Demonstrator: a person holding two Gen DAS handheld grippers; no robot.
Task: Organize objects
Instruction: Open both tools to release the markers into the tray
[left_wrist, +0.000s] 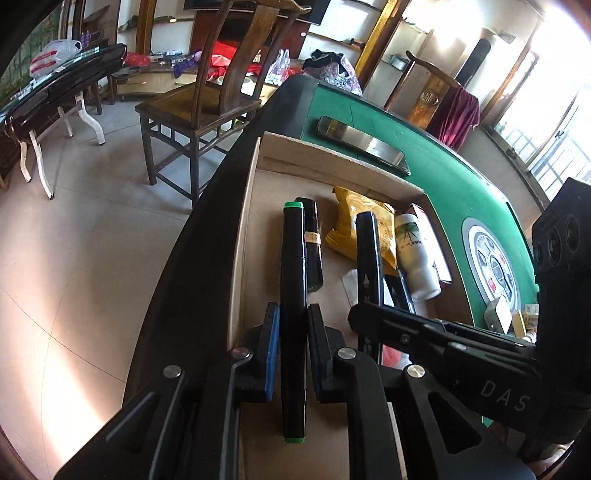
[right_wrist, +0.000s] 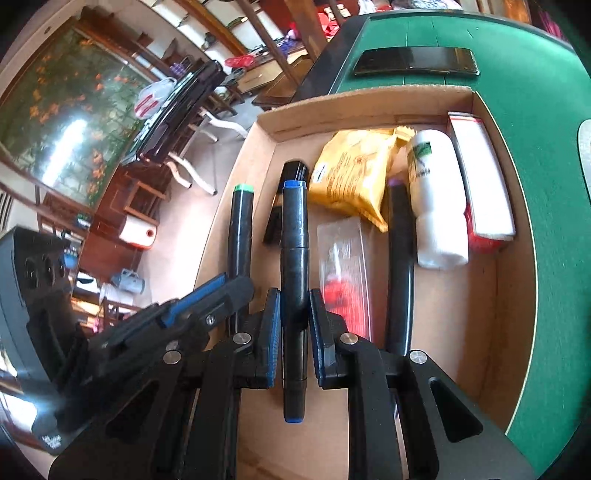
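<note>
Left hand-held gripper (left_wrist: 290, 354) and right hand-held gripper (right_wrist: 291, 339), both clamped, side by side, angled downward.

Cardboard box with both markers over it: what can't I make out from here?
- White bottle label: right wrist view, too small and blurred.
- Clear packet: right wrist view, motion blur; red contents unidentifiable.
- Blue-capped marker in the right tongs: left wrist view, largely hidden by those tongs.

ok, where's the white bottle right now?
In the right wrist view the white bottle lies on its side in the cardboard box, right part, between the yellow packet and the red-and-white carton.
</note>
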